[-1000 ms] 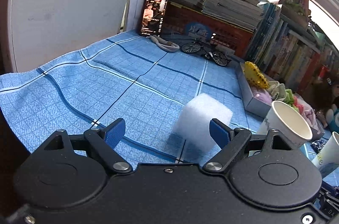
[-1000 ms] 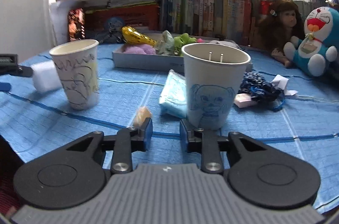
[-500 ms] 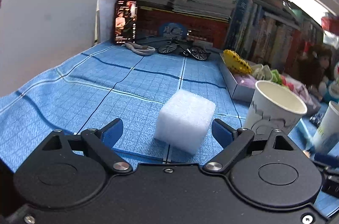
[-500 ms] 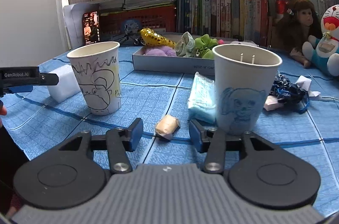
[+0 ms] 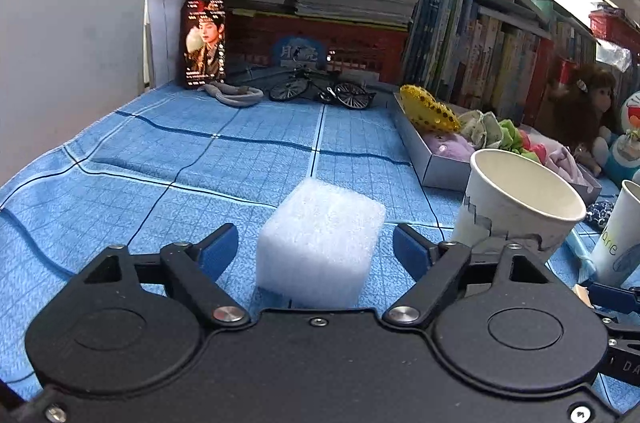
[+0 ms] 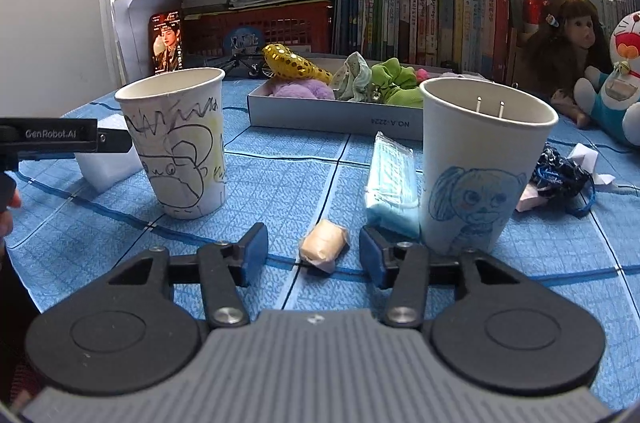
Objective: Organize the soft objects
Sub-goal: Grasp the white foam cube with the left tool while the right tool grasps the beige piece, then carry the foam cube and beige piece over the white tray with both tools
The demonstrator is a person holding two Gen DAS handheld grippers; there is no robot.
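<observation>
Right wrist only: beige wrapped lump.

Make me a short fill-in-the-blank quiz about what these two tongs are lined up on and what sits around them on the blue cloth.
1. Between the closing left tongs sits a white foam ____.
2. The small tan wrapped lump lies between the right tongs, whose pads are ____ touching it.
3. The paper cup with a blue puppy drawing stands ____.
4. The grey cardboard tray holds a green ____.

Missing words: cube; not; upright; scrunchie
</observation>
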